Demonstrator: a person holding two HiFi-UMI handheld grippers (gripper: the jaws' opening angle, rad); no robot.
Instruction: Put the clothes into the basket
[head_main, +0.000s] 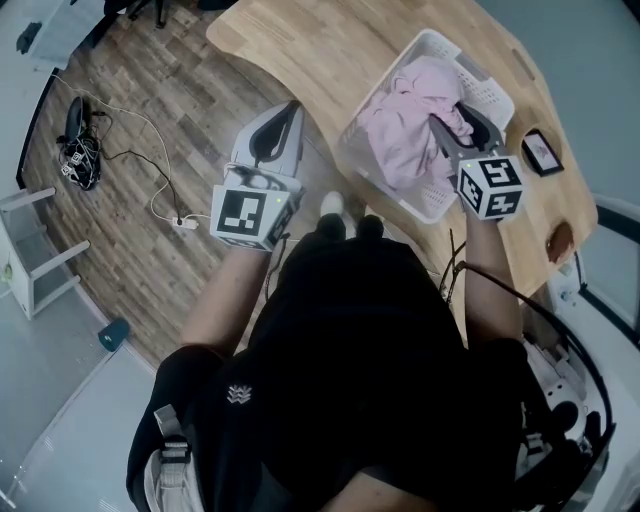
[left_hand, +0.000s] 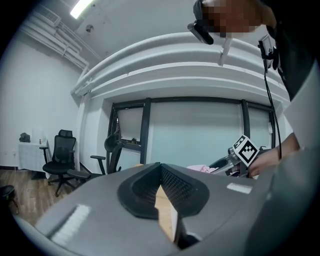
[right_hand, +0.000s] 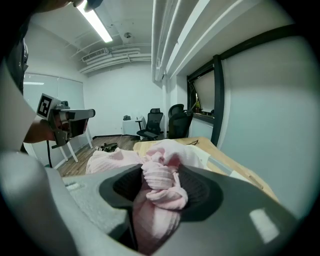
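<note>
A white plastic basket (head_main: 487, 78) sits on the wooden table (head_main: 320, 50), heaped with pink clothes (head_main: 405, 125). My right gripper (head_main: 447, 112) reaches into the basket from its near side. Its jaws are shut on a bunched fold of the pink garment (right_hand: 159, 197), which fills the space between the pads in the right gripper view. My left gripper (head_main: 293, 108) hangs to the left of the basket, over the table's near edge. Its jaws meet at the tips in the left gripper view (left_hand: 160, 168), with nothing held between them.
A phone (head_main: 541, 150) and a brown object (head_main: 560, 240) lie on the table right of the basket. Cables (head_main: 80, 140) and a power strip (head_main: 186, 222) lie on the wood floor at left, near a white stool (head_main: 40, 250). Office chairs (left_hand: 62, 160) stand further off.
</note>
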